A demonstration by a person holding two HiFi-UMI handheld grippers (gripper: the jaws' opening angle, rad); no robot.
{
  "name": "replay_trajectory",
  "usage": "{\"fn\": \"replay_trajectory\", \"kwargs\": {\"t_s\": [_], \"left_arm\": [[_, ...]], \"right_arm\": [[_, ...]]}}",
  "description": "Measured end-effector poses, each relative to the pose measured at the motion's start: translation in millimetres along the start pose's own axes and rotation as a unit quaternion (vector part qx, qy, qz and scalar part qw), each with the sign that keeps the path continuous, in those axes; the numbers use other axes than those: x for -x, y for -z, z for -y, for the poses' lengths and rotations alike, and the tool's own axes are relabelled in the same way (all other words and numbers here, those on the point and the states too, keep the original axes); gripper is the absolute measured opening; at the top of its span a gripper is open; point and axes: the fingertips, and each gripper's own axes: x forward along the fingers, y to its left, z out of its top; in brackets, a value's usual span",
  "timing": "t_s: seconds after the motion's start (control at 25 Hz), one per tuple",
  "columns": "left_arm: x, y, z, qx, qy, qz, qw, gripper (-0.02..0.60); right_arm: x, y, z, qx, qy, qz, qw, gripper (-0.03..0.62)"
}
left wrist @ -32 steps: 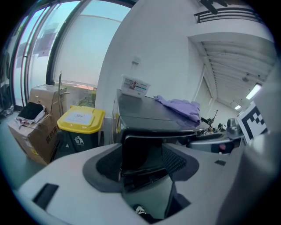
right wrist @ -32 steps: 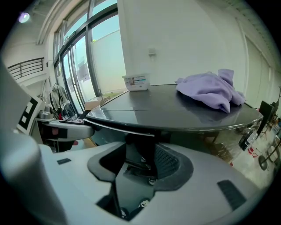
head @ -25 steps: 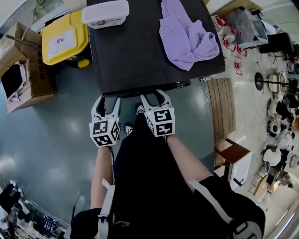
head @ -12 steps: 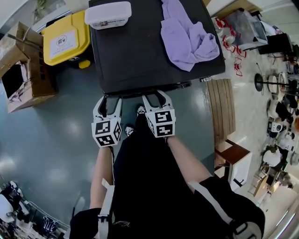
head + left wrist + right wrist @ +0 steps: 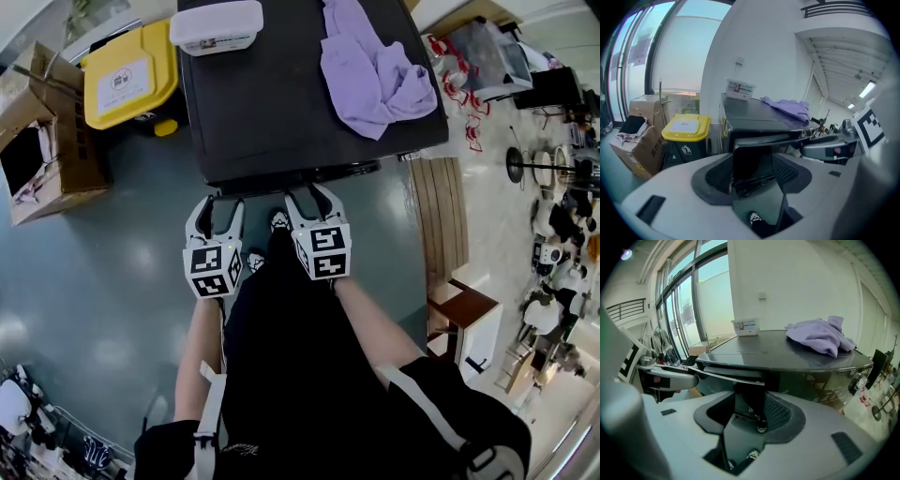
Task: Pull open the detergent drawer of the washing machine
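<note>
The dark washing machine [image 5: 281, 103] is seen from above, its front edge just ahead of both grippers. A narrow protruding strip that looks like the drawer front [image 5: 300, 175] runs along that edge; it shows as a paler band in the left gripper view [image 5: 764, 138] and the right gripper view [image 5: 731, 372]. My left gripper [image 5: 217, 204] hovers by the machine's front left corner, jaws apart with nothing between them [image 5: 752, 164]. My right gripper [image 5: 311, 194] sits at the strip's middle, jaws apart [image 5: 749, 404]; no pad visibly presses on anything.
A lavender cloth [image 5: 375, 70] and a white lidded box [image 5: 213, 26] lie on the machine's top. A yellow-lidded bin [image 5: 129, 75] and a cardboard box [image 5: 42, 150] stand to its left. A wooden bench [image 5: 441, 225] stands to its right. My legs and shoes are below the grippers.
</note>
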Motion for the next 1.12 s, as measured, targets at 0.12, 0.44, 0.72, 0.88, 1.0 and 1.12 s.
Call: {"fn": "replay_trajectory", "kwargs": {"t_s": [0.12, 0.44, 0.72, 0.88, 1.0, 1.12], "left_arm": [[2.5, 3.1, 1.5, -0.002, 0.000, -0.002, 1.0000, 0.259], [5.5, 7.9, 2.9, -0.002, -0.001, 0.002, 1.0000, 0.256], [4.6, 3.5, 4.6, -0.033, 0.054, 0.020, 0.9978, 0.256], [-5.0, 6.4, 7.3, -0.045, 0.078, 0.015, 0.9959, 0.258], [-7.4, 7.8, 8.3, -0.050, 0.085, 0.014, 0.9950, 0.258], [-7.8, 6.5, 6.0, -0.055, 0.082, 0.016, 0.9950, 0.258]], "right_arm": [[2.9, 3.2, -0.8, -0.001, 0.001, -0.001, 1.000, 0.195], [6.4, 7.0, -2.0, 0.002, -0.004, 0.000, 1.000, 0.195], [2.6, 9.2, -1.3, 0.066, -0.070, 0.028, 0.995, 0.206], [-2.9, 8.2, -3.1, 0.100, -0.096, 0.029, 0.990, 0.227], [-4.4, 7.5, -2.9, 0.104, -0.095, 0.031, 0.990, 0.216], [-4.9, 6.1, -3.4, 0.103, -0.095, 0.031, 0.990, 0.210]]}}
